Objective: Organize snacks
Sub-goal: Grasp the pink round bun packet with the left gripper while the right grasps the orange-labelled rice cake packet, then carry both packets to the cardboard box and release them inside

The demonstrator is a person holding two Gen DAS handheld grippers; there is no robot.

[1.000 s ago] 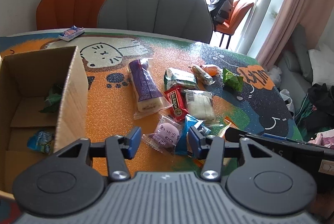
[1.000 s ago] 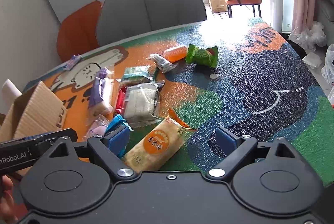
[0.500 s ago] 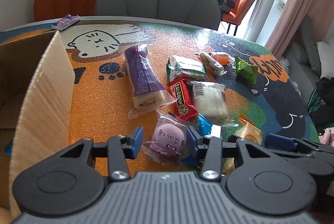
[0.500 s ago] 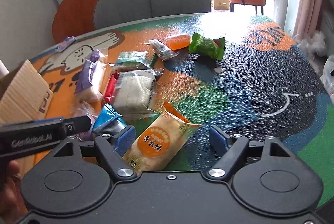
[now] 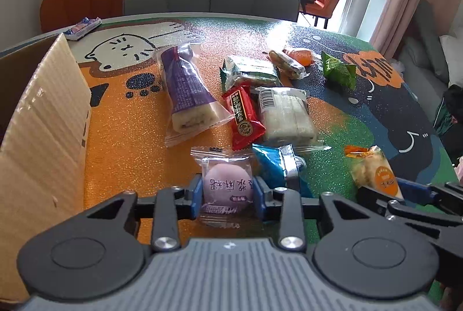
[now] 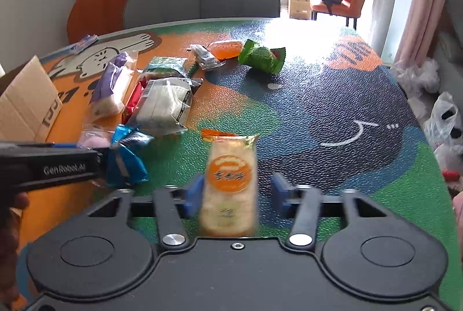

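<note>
The left gripper (image 5: 226, 193) pinches the pink mochi pack (image 5: 224, 186) near the table's (image 5: 121, 154) near edge, likely to carry it into the box (image 5: 43, 120) just left. The right gripper (image 6: 237, 195) straddles the cracker pack (image 6: 231, 180); one pad (image 6: 193, 196) touches, the other stands apart. Toward the box, the way is free.

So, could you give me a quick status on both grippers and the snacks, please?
Left gripper shut on pink mochi packet. Right gripper open around orange cracker packet. Blue wrapper crowds the mochi. Cardboard box at left.
</note>
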